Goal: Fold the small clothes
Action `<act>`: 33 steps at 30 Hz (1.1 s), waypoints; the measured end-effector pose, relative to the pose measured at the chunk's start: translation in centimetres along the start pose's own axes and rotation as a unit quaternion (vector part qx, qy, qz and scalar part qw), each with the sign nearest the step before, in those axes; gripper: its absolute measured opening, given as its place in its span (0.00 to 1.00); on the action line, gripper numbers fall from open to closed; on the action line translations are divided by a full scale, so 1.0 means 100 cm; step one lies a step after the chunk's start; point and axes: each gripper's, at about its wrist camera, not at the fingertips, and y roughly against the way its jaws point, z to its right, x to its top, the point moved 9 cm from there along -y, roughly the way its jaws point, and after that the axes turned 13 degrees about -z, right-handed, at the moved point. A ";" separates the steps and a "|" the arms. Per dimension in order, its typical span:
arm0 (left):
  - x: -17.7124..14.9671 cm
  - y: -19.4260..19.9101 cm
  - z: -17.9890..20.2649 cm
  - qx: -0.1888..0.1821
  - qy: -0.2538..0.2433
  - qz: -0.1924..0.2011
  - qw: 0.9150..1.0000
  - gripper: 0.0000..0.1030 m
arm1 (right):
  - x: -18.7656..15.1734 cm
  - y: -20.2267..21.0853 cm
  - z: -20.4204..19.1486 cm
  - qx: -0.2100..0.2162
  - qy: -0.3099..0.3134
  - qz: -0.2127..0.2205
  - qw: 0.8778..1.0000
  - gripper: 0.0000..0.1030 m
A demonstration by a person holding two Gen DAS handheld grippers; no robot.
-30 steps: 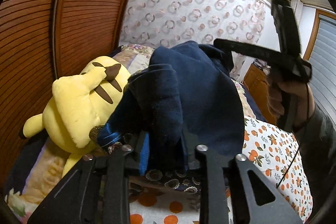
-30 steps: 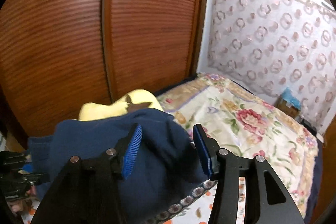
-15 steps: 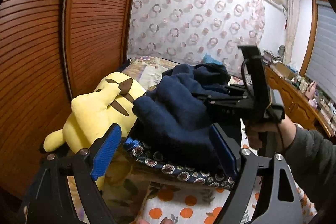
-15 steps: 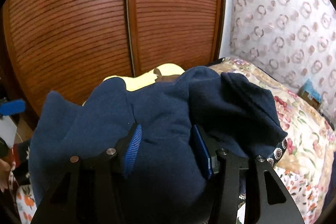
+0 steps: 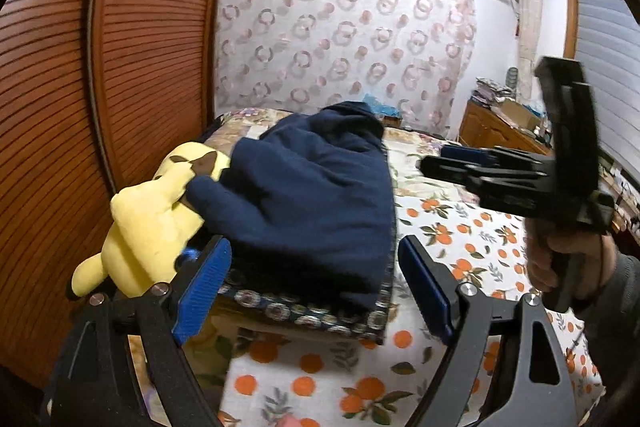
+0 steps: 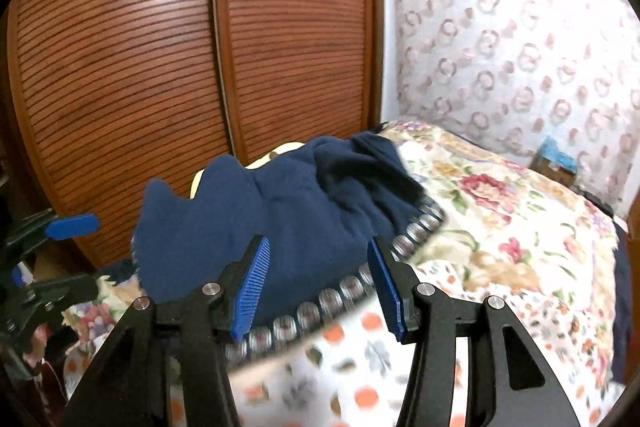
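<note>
At the far left of the left wrist view, a ribbed wooden wardrobe door [image 5: 120, 67] is closing off that side, and a yellow plush toy [image 5: 148, 215] is lying against it, touching the left edge of the navy garment [image 5: 312, 195]. The garment is sitting heaped on a patterned cushion [image 5: 312, 315] on the bed [image 5: 452, 235], straight ahead of the left tongs [image 5: 316, 291]. Those tongs have just been opening and are now standing wide apart, one blue pad at each near corner of the cushion, with nothing pressed between them. The heap's long axis is running away from this camera toward the curtained wall [image 5: 340, 39], narrowing to a rumpled far end.

In the right wrist view, the right tongs [image 6: 320, 283] are standing partly apart. The garment [image 6: 288, 211] is lying just beyond and between the blue pads, yet they do not appear to be pressing on it, so this pair looks empty too. Blur along the cushion trim suggests this hand is travelling.

Both hands look about equally near, the left facing the near hem, the right facing a long side. Open room is lying to the right, across the orange-print and floral bedding; the toy and door are leaving almost none on the left. Spreading toward the right would probably be the safer course.
</note>
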 end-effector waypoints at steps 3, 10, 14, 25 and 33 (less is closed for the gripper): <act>-0.003 0.003 0.019 -0.007 -0.018 0.002 1.000 0.83 | -0.020 0.021 -0.004 -0.018 -0.010 0.009 1.000 0.56; -0.011 0.010 0.062 -0.015 -0.061 0.002 0.998 0.83 | -0.070 0.080 -0.014 -0.055 -0.039 0.025 0.997 0.62; -0.017 0.015 0.087 -0.028 -0.079 0.003 0.996 0.83 | -0.096 0.109 -0.020 -0.071 -0.065 0.034 0.995 0.69; -0.026 0.038 0.152 -0.054 -0.117 0.018 0.992 0.83 | -0.150 0.195 -0.036 -0.150 -0.150 0.069 0.975 0.79; -0.024 0.048 0.173 -0.060 -0.124 0.026 0.990 0.83 | -0.161 0.231 -0.049 -0.209 -0.193 0.086 0.955 0.79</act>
